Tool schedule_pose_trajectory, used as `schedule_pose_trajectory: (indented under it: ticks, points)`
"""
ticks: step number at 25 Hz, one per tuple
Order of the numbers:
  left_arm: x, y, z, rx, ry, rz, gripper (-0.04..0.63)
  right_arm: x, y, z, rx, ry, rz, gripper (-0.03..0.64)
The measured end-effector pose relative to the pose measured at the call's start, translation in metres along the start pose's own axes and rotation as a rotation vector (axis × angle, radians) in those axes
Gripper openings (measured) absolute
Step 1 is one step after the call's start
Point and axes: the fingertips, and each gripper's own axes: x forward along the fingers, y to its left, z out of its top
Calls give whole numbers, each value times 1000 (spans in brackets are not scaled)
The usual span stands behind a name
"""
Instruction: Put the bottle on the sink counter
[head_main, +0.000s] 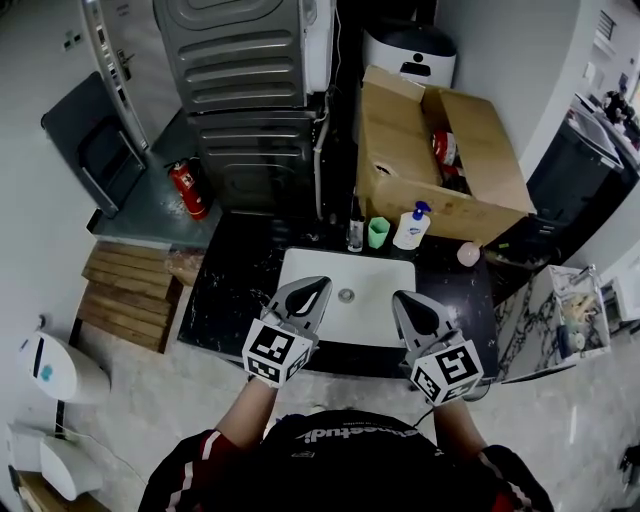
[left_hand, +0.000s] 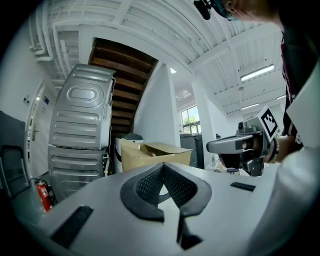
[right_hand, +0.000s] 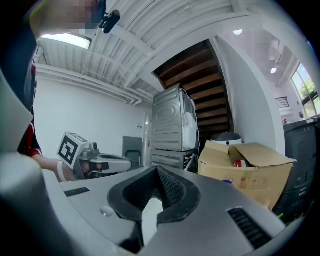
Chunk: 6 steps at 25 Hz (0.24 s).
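A white pump bottle with a blue top stands on the black sink counter, behind the white basin and against a cardboard box. A red-labelled bottle or can lies inside that box and shows again in the right gripper view. My left gripper hovers over the basin's left edge, jaws shut and empty. Over the basin's right edge my right gripper is shut too, holding nothing. Both point toward the back of the counter. Each gripper view shows its own jaws closed.
A green cup and a small dark bottle stand beside the pump bottle, a pink round thing to its right. Stacked grey washing machines rise behind the counter. A red fire extinguisher stands on the floor at left.
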Motion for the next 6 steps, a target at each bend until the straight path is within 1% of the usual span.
schedule_pose_trajectory:
  ticks: [6]
  points:
    - [-3,3,4,19,6,-5,14,4,3,3,-10,4,-1,37]
